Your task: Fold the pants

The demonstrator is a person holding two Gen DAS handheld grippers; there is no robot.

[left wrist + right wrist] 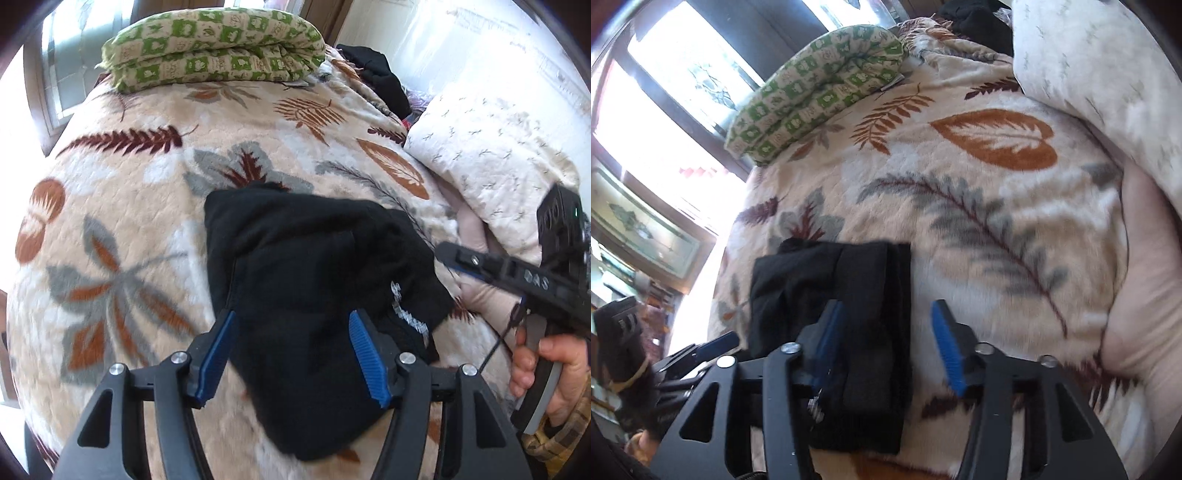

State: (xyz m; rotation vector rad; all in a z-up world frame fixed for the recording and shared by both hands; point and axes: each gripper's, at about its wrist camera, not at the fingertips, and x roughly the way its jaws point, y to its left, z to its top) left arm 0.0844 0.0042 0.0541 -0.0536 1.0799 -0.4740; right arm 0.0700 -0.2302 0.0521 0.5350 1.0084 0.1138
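pants: matt black knit cloth, soft, faintly fuzzy
blanket: plush fleece, leaf print, napped surface
left tongs: matt black plastic, ribbed blue pads, shiny metal pins
right tongs: same finish
pillow: green checked woven cotton

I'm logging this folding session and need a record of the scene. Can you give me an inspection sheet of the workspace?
Surface: bed covered by a leaf-print blanket.
Job's things: black pants, folded into a compact bundle lying on the blanket.
Clutter: green checked cushion at the far end; white quilt along the right; dark clothes beyond it.
Grippers: left tongs open over the pants; right tongs open above the bundle's edge. Neither grips cloth.
Cables: thin black cable hanging from the right gripper.
Surroundings: bright windows behind the bed.
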